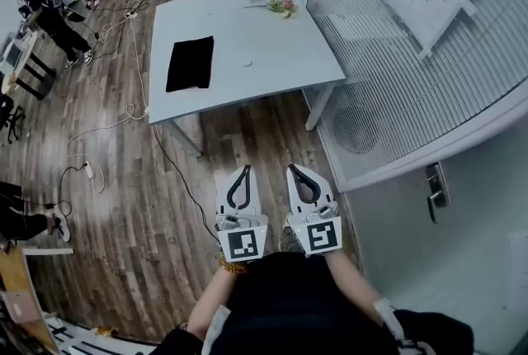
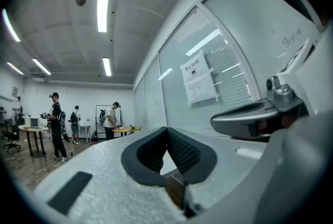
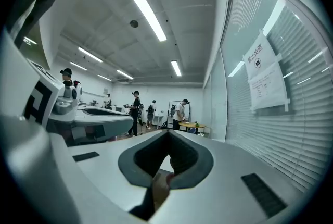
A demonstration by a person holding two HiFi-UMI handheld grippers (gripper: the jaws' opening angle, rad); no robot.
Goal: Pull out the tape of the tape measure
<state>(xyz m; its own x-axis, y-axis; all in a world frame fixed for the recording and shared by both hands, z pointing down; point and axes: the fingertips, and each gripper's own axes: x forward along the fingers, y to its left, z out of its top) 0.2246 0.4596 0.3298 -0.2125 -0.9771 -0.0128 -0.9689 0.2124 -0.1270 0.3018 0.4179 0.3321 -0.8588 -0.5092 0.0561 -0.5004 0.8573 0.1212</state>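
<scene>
A person is standing on the wooden floor (image 1: 124, 205), well short of a pale desk (image 1: 289, 48). They are holding the left gripper (image 1: 242, 169) and the right gripper (image 1: 295, 169) level and side by side, pointing toward the desk. Both grippers are sitting with their jaws pressed together on nothing; each gripper view is showing the dark pads meeting at the tips with only the room beyond.

On the desk, a black cloth (image 1: 190, 63) is lying toward the left edge and a spray of flowers (image 1: 281, 7) is resting by the far edge. A small white round thing (image 1: 246, 62) is sitting near the middle, just right of the cloth. It is looking like the likeliest candidate for the tape measure, though it is too small here to tell, and no tape is showing drawn out of anything. A glass partition with blinds (image 1: 412, 89) is running along the right, and other people (image 1: 45, 11) are working at the far end of the room.

The task is appearing not yet begun. This is reading as the approach, with both grippers well apart from the desk. The next move is calling for walking up to the near edge and opening the jaws. One gripper is then needing to clamp the case and hold it steady, while the other is pinching the tape's end hook and drawing it straight out.
</scene>
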